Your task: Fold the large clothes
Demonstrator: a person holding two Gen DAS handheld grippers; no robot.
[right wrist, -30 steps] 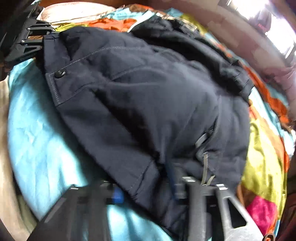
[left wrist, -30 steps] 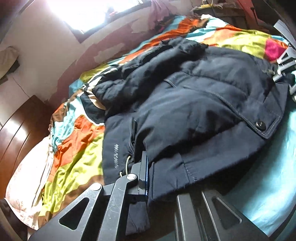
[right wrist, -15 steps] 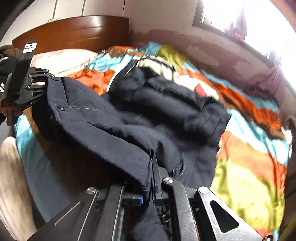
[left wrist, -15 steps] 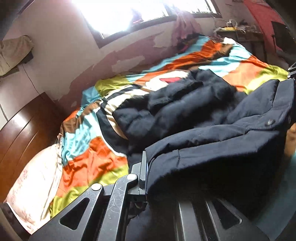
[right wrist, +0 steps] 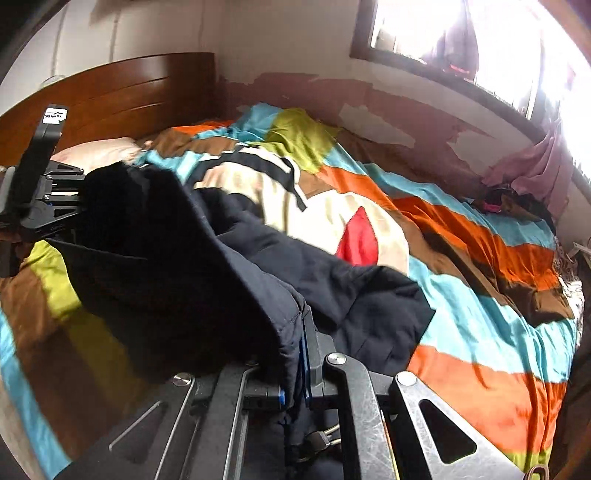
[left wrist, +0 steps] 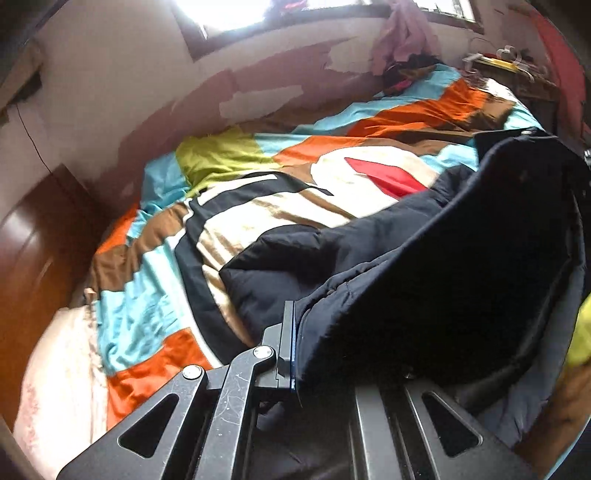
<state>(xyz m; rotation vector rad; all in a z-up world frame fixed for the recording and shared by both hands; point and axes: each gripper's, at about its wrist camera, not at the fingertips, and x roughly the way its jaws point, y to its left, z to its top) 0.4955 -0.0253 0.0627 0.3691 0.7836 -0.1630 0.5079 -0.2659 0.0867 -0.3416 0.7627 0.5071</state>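
The bed (right wrist: 480,295) fills the room, its striped quilt (left wrist: 236,221) running up to the headboard (right wrist: 122,96) below the window (right wrist: 461,33). A pillow (left wrist: 59,369) lies at the head. The dark jacket (right wrist: 192,280) hangs lifted between the two tongs, its far part trailing on the quilt. The left tongs (left wrist: 295,347) are clenched on one edge of it. The right tongs (right wrist: 295,365) are clenched on the other edge.
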